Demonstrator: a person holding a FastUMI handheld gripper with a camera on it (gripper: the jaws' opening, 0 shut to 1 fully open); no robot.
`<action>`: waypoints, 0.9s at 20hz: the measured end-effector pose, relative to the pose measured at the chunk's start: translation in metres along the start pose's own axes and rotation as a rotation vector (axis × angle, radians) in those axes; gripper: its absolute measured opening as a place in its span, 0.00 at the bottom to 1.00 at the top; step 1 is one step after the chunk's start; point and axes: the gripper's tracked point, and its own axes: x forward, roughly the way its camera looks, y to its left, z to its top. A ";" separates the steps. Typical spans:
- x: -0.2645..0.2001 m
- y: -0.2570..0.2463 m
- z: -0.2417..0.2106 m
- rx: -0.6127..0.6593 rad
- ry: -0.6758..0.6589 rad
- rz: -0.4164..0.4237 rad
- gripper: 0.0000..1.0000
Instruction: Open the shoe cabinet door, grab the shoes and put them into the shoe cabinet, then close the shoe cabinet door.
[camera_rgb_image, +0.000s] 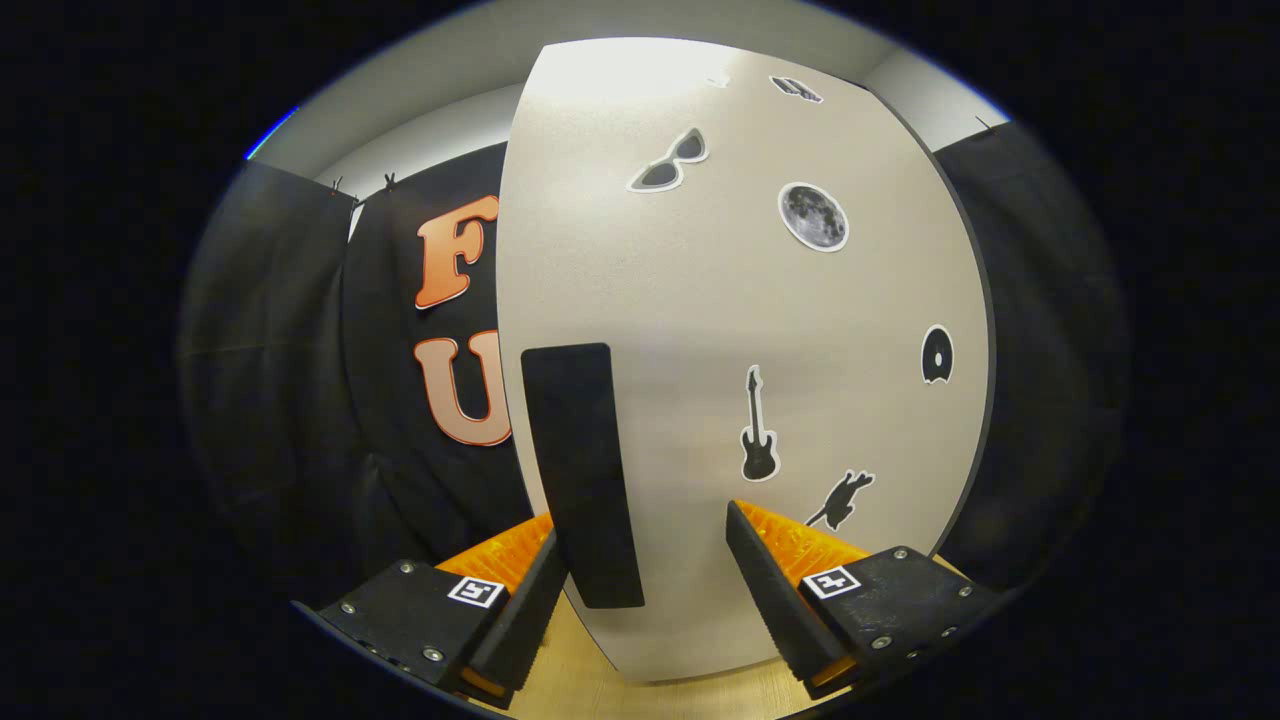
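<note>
black cloth walls are seen behind. the cabinet door stands just ahead, its upright black handle lying between the fingers, nearer the left one. the gripper is held wide open, gripping nothing.
</note>
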 end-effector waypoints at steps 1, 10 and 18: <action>-0.002 0.002 0.000 -0.001 0.015 0.002 0.93; -0.086 -0.004 0.071 -0.098 -0.048 0.049 0.94; -0.190 -0.076 0.118 -0.169 -0.125 -0.079 0.94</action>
